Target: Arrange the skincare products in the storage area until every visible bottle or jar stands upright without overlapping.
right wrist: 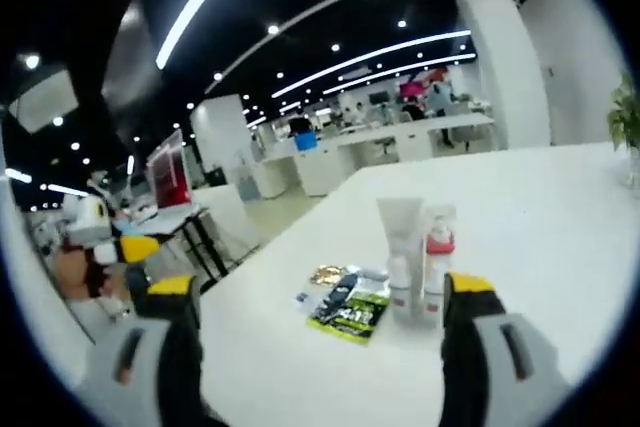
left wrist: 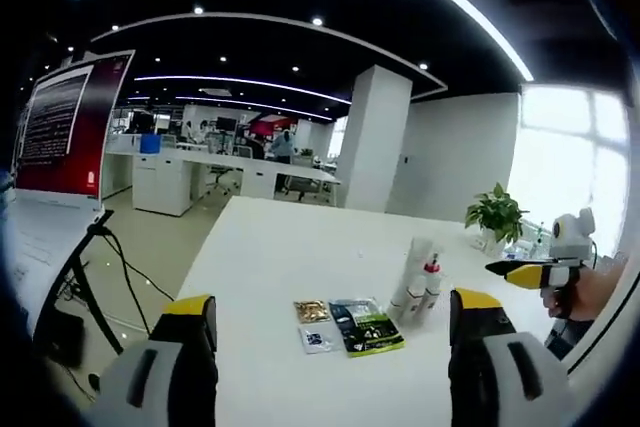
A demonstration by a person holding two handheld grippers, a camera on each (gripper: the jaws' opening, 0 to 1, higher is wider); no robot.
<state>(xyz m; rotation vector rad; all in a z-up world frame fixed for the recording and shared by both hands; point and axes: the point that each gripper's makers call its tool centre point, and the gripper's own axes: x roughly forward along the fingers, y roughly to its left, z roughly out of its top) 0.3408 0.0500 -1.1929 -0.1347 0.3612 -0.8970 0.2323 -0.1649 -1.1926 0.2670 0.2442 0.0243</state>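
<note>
On the white table [left wrist: 260,247] stands a tight group of skincare items: a tall white tube [left wrist: 419,259], a white bottle with a red cap [left wrist: 432,282] and a small white bottle [left wrist: 411,299], all upright. The same tube [right wrist: 401,229], red-capped bottle [right wrist: 437,259] and small bottle [right wrist: 399,292] show in the right gripper view. Flat sachets lie beside them: a green-black one [left wrist: 366,326], a gold one [left wrist: 312,310]. My left gripper [left wrist: 332,305] is open, short of the items. My right gripper [right wrist: 320,285] is open too, holding nothing; in the left gripper view it [left wrist: 530,272] hovers at the table's right.
A potted plant [left wrist: 497,213] stands at the table's far right corner. A laptop screen [left wrist: 70,127] on a stand with cables is to the left, off the table. A hand [left wrist: 590,292] holds the right gripper. Desks and a white pillar [left wrist: 372,137] lie beyond.
</note>
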